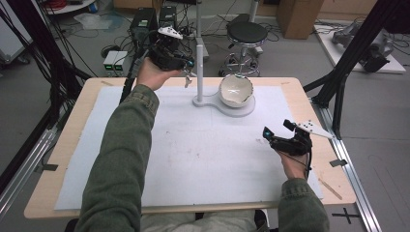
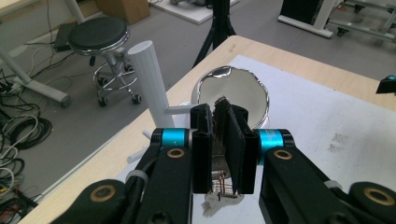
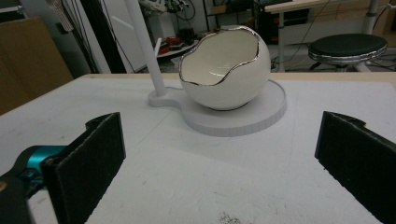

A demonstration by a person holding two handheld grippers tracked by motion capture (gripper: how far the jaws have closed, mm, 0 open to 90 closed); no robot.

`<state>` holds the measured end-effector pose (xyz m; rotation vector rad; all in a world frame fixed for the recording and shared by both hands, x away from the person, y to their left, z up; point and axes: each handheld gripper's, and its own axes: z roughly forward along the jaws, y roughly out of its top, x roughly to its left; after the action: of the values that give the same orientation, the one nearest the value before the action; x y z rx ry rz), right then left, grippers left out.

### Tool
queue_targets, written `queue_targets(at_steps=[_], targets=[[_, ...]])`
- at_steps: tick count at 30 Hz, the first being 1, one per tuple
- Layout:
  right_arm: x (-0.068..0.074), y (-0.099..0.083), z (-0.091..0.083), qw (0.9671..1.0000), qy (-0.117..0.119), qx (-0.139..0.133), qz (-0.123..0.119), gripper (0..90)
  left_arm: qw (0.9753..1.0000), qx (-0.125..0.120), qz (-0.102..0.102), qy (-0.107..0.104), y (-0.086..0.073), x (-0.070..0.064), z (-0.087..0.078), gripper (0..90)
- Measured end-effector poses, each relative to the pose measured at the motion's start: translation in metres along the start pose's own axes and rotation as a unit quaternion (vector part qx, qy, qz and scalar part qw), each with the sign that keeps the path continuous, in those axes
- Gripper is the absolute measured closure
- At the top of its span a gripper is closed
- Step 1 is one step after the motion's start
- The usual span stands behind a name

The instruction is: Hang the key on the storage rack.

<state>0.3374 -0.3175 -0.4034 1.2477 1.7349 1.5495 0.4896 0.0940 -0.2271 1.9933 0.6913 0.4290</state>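
We saw the matte white mat [image 1: 193, 159], then the stand [image 1: 199, 72] with its smooth post, then the glossy eggshell-shaped bowl [image 1: 235, 90] on the stand's round base. The raised left gripper [image 1: 186, 67] pinched a small metallic piece [image 2: 219, 140], mostly hidden. The right gripper [image 1: 278, 133] hovered low, jaws spread wide.
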Motion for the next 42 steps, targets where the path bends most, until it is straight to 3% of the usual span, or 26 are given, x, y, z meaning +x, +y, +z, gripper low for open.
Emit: queue_targets(at_steps=[18,23,31,42], targets=[[-0.004,-0.002,-0.005,0.9999,-0.008,-0.002,0.009,0.6,0.9991,-0.04,-0.013,-0.012,0.011,0.002,0.02,80.9],[-0.006,-0.003,-0.006,0.9999,-0.01,-0.004,0.011,0.7,0.999,-0.043,-0.007,-0.009,0.011,0.002,0.027,80.8],[-0.01,-0.004,-0.01,0.9994,-0.009,-0.009,0.031,0.6,0.9981,-0.06,-0.011,-0.007,0.01,0.006,0.034,80.8],[-0.01,-0.005,-0.016,0.9993,-0.01,-0.016,0.032,0.7,0.9956,-0.084,-0.041,-0.003,0.006,0.016,0.042,80.8]])
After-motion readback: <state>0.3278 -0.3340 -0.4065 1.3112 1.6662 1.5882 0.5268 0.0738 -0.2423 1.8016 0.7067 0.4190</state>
